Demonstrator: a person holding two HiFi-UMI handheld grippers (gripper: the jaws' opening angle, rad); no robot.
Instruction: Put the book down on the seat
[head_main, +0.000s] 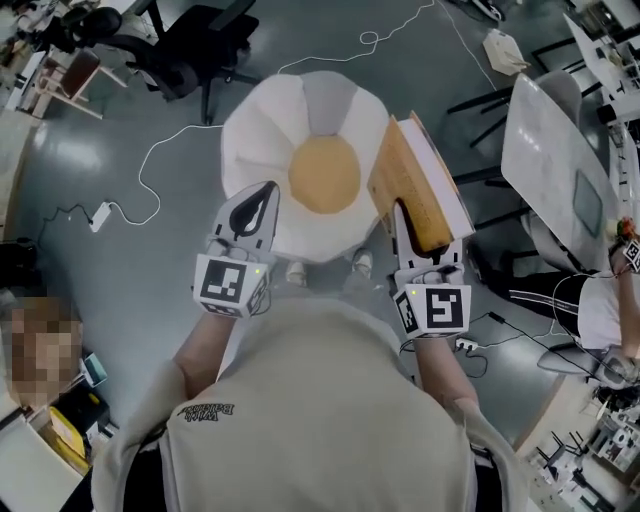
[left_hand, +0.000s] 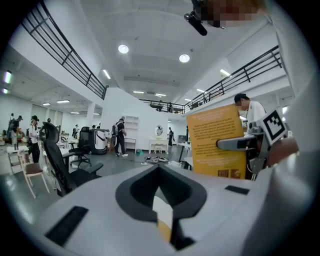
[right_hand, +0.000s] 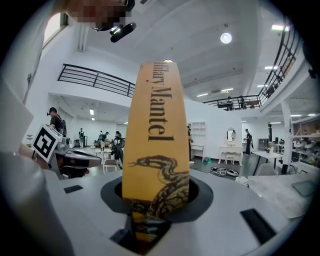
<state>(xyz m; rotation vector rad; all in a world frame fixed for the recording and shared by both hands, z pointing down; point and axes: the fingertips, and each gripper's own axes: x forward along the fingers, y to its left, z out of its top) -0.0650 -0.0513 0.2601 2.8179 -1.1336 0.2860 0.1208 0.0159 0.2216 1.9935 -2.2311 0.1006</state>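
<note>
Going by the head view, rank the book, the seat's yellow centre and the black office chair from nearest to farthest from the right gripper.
1. book: clamped in the right gripper itself.
2. seat's yellow centre: just to the gripper's left in the view.
3. black office chair: far off at the upper left, on the floor.

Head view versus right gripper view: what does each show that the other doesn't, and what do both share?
Head view only: the seat, white with a yellow centre, and the book showing its cover and page edges. Right gripper view only: the spine with its snake drawing, clamped by the right gripper. Both: the book and the left gripper with its marker cube.
</note>
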